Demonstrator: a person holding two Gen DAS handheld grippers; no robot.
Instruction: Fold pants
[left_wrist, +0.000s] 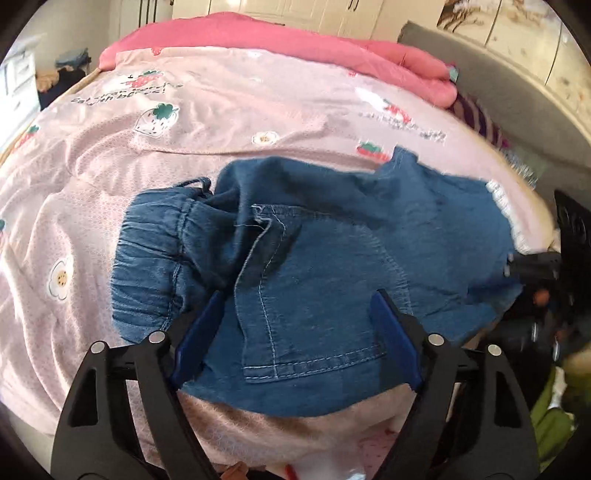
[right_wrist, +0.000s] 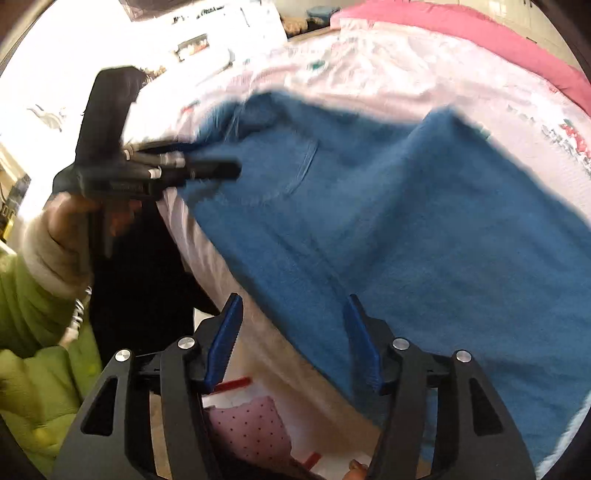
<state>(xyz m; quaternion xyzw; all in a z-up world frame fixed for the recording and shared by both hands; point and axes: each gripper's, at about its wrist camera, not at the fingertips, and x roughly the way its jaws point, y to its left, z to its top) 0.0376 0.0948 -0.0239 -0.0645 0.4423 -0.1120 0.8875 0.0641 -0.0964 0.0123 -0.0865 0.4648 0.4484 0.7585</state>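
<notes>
Blue denim pants (left_wrist: 332, 251) lie crumpled on the pink strawberry-print bedspread (left_wrist: 184, 122), with the elastic waistband (left_wrist: 151, 251) to the left and a back pocket facing up. My left gripper (left_wrist: 299, 295) hovers over the pocket area with its blue pads wide apart, open and pressing on nothing. The right wrist view is blurred. There the pants (right_wrist: 406, 221) spread to the right, and my right gripper (right_wrist: 291, 299) stands open above their near edge at the bed's side. The left gripper (right_wrist: 207, 170) shows side-on at the pants' far-left edge.
A folded bright pink blanket (left_wrist: 332, 44) lies along the bed's far side. White drawers (left_wrist: 18, 81) stand at the left and grey upholstery (left_wrist: 517, 96) at the right. A person's hand with a white cuff and green sleeve (right_wrist: 33, 306) is at the left. A pink dotted item (right_wrist: 247, 432) lies below the bed edge.
</notes>
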